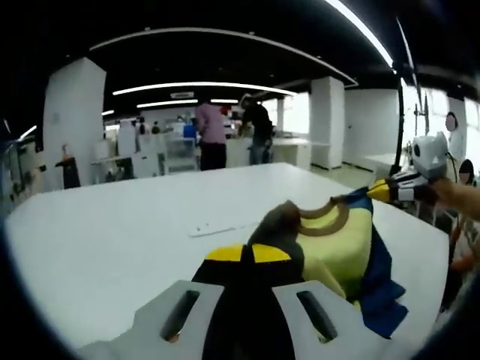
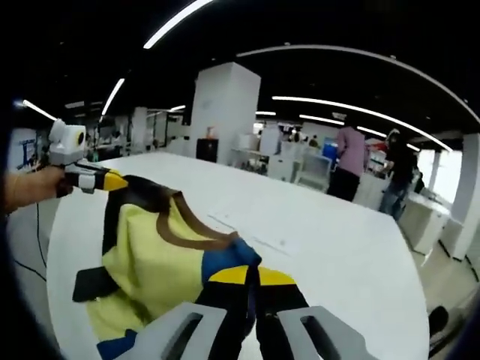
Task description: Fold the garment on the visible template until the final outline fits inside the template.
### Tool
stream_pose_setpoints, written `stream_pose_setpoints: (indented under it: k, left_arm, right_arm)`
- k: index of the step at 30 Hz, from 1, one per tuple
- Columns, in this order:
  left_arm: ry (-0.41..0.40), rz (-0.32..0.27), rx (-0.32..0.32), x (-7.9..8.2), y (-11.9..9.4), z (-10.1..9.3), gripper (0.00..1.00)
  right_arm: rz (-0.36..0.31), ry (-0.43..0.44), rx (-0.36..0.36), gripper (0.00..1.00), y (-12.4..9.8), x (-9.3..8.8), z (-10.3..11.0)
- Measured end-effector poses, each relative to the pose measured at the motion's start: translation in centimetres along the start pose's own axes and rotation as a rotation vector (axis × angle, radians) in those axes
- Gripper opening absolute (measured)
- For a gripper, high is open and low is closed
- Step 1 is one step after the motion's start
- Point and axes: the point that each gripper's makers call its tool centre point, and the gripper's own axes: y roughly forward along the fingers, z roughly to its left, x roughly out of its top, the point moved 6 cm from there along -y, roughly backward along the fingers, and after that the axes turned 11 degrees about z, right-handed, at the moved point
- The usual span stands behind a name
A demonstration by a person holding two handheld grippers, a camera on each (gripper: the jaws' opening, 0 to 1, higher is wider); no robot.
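Observation:
The garment [image 1: 341, 251] is a pale yellow shirt with a brown collar, one dark shoulder and one blue shoulder. My left gripper [image 1: 247, 253] is shut on the dark shoulder. In the same view my right gripper [image 1: 388, 191] comes in from the right and pinches the blue shoulder. In the right gripper view my right gripper [image 2: 251, 276] is shut on the blue part, and the shirt [image 2: 150, 262] stretches left to my left gripper [image 2: 101, 180], held by a hand. Faint template lines [image 1: 217, 227] mark the white table [image 1: 112, 240] beyond the shirt, and the same lines [image 2: 259, 234] show in the right gripper view.
The table's far edge [image 1: 172, 176] runs in front of white pillars [image 1: 73, 120] and benches. Two people [image 1: 211, 135] stand at a counter far behind. A person's hand and sleeve [image 1: 461, 199] are at the right table side. The floor drops away past the right edge [image 2: 420, 285].

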Motion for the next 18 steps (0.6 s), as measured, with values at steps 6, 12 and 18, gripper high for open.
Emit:
stream_pose_setpoints:
  k: [6,12,18]
  left_arm:
    - [-0.02,0.015,0.025,0.0,2.8,1.5,0.0]
    - [0.005,0.042,0.036,-0.4,5.8,2.4,0.0]
    - [-0.029,0.064,0.06,-1.4,8.6,3.7,0.0]
  right_arm:
    - [-0.003,0.07,-0.037,0.0,2.6,0.2,-1.3]
    - [-0.009,0.164,-0.114,0.0,5.1,0.3,-2.5]
    - [0.021,0.179,-0.165,0.0,8.5,-0.4,-2.8]
